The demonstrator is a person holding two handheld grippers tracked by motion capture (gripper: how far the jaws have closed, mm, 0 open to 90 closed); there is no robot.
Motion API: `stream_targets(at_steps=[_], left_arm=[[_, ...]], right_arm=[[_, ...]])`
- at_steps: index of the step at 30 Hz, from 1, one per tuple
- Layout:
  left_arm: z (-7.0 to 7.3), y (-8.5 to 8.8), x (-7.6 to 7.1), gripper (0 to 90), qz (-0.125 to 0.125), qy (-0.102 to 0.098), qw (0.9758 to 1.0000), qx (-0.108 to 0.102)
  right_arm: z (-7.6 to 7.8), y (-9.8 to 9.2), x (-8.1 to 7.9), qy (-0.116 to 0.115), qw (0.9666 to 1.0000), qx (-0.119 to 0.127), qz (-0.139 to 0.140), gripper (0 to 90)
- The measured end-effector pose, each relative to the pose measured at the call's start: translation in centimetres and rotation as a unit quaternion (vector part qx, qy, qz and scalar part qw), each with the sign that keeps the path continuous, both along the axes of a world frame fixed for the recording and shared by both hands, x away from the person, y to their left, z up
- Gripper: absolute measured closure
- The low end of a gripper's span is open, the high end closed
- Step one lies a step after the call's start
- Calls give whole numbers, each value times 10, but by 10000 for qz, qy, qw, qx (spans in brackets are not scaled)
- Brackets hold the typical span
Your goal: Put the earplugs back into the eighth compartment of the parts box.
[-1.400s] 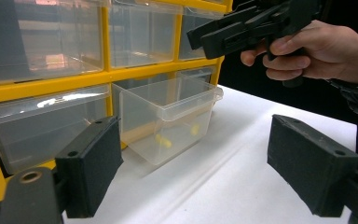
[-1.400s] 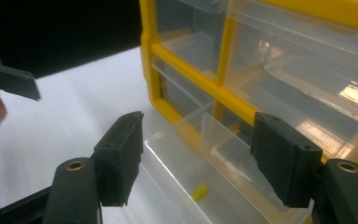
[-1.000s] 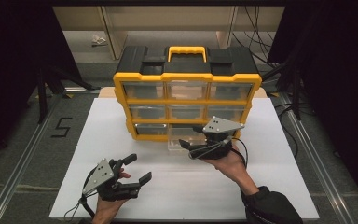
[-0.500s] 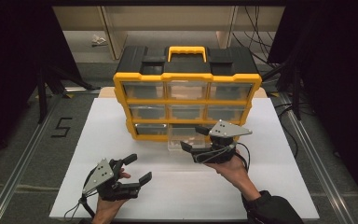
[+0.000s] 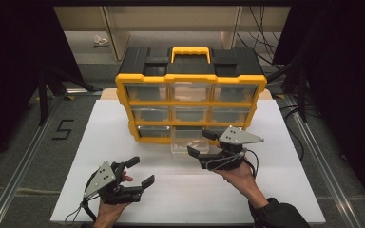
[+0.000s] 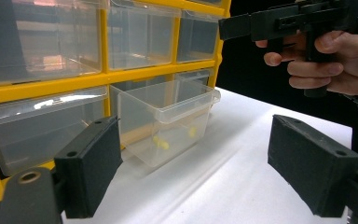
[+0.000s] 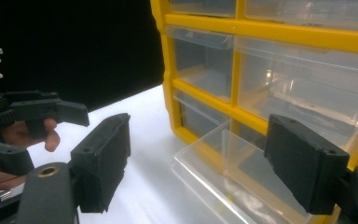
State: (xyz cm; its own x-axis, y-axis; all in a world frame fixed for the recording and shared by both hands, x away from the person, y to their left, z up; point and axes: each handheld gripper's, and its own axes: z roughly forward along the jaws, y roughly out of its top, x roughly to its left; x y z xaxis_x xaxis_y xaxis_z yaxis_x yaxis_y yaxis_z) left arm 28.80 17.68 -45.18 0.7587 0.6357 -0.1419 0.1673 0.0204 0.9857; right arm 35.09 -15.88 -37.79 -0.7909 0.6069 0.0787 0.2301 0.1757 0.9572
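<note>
Beside the pulled-out drawer (image 5: 188,141), the right claw (image 5: 204,143) is hanging spread, jaws just widened; reaching inside likely comes next.

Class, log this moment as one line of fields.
scene: organizer on table | drawer: pulled out | right gripper: open, jaws just opening, beside drawer | left gripper: open, holding nothing

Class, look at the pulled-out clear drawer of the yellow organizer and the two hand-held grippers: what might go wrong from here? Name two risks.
1. The clear drawer hangs pulled out of the bottom row of the yellow organizer; a further tug may free it and spill the small yellow pieces inside.
2. The right hand-held gripper, jaws just opened with nothing between them, sits beside the drawer and may knock it askew. The left hand-held gripper is open, apart from it.
</note>
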Motion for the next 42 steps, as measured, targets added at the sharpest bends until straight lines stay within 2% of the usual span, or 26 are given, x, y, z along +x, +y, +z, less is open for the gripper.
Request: stream_targets(at_steps=[8, 15, 34, 42], left_arm=[[0, 0, -1, 168, -6, -5, 10000, -21], [1, 1, 0, 167, -4, 5, 10000, -64], [0, 0, 0, 166, -20, 28, 10000, -64], [0, 1, 1, 167, -36, 54, 9999, -98]], right_arm=[[-7, -6, -6, -77, 9999, 70, 1, 225], [-16, -12, -10, -26, 10000, 30, 10, 207], [-27, -30, -21, -223, 9993, 234, -201, 205], [-31, -37, -29, -348, 9988, 222, -271, 205]])
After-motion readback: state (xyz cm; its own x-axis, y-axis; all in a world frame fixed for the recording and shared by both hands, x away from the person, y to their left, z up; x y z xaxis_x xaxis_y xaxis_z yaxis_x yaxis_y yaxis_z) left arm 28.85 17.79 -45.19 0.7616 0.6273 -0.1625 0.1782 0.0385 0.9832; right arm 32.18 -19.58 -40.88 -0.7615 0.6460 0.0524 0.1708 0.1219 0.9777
